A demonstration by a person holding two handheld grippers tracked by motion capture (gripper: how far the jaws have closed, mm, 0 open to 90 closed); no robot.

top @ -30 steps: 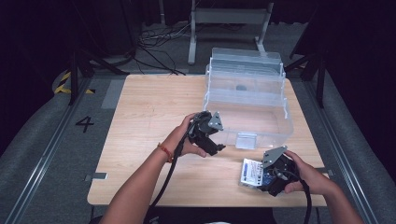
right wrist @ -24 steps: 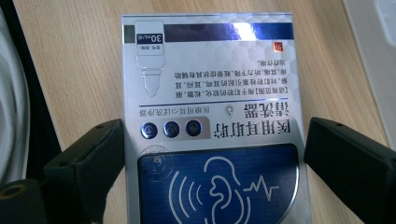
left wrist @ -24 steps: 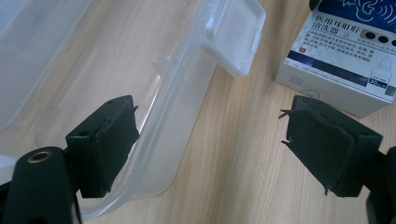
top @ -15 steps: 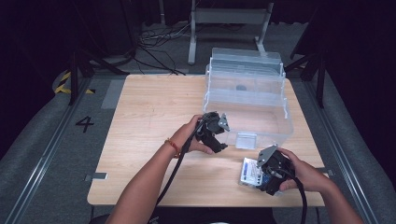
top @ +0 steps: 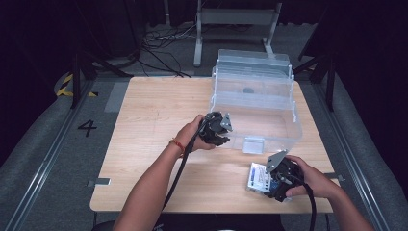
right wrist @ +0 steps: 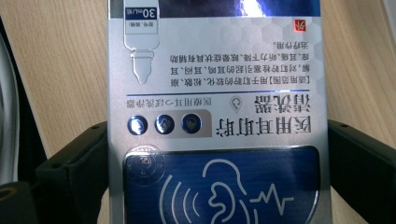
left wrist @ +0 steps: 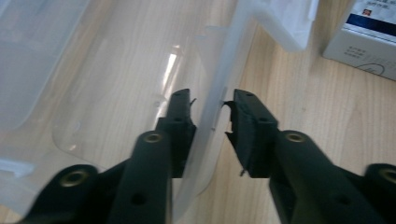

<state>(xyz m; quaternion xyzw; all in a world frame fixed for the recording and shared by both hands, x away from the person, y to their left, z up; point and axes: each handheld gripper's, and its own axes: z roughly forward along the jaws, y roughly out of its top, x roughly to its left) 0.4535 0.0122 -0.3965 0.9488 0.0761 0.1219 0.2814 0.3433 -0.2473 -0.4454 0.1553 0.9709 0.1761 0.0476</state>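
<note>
A clear plastic bin (top: 287, 129) stands open on the wooden table (top: 154, 120), its lid raised at the back. My left gripper (top: 219, 128) is at the bin's front left corner. In the left gripper view it (left wrist: 212, 100) is open and straddles the bin wall (left wrist: 219, 79), one jaw inside and one outside. A white and blue ear-drops box (top: 259, 177) lies near the table's front right edge. My right gripper (top: 279, 179) is shut on that box (right wrist: 217, 93), with a jaw pressed against each long side.
The bin's front latch (top: 253, 144) sits between the two grippers. The same box (left wrist: 369, 28) shows at the top right of the left gripper view. Cables and a metal stand (top: 235, 19) lie on the floor beyond the table.
My left gripper has moved right and a little forward, so its jaws now straddle the bin's wall. The right gripper shifted slightly left along the box.
</note>
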